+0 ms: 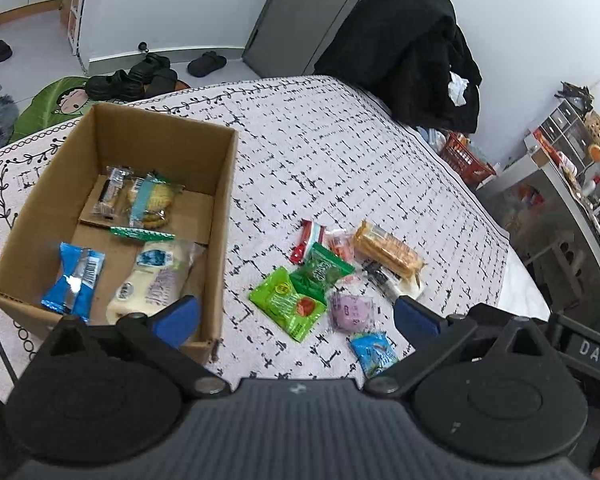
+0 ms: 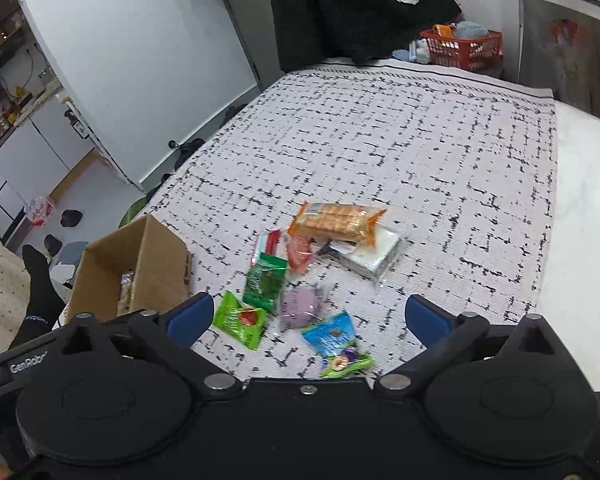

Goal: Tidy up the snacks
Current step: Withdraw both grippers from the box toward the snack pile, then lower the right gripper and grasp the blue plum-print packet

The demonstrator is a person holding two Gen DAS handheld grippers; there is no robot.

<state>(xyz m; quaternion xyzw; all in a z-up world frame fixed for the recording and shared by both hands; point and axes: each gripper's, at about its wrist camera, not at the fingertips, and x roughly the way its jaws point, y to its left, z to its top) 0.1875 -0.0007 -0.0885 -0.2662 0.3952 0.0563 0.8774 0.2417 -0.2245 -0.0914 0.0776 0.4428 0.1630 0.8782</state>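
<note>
Loose wrapped snacks on patterned cloth beside part-filled cardboard box.

Brown corrugated cardboard box: matt, raw edges, plain paper face; white woven tablecloth with black dash pattern: cloth, ribbed, matt; bright green foil snack packet: glossy plastic film, crinkled; clear wrapper over orange biscuits: shiny transparent plastic; blue foil packet in box: metallic sheen at seam; blue finger pads: smooth plastic, slight gloss; black gripper body: matt plastic, bare metal screw heads; black garment over chair: soft matt fabric; orange lattice basket: plastic
</note>
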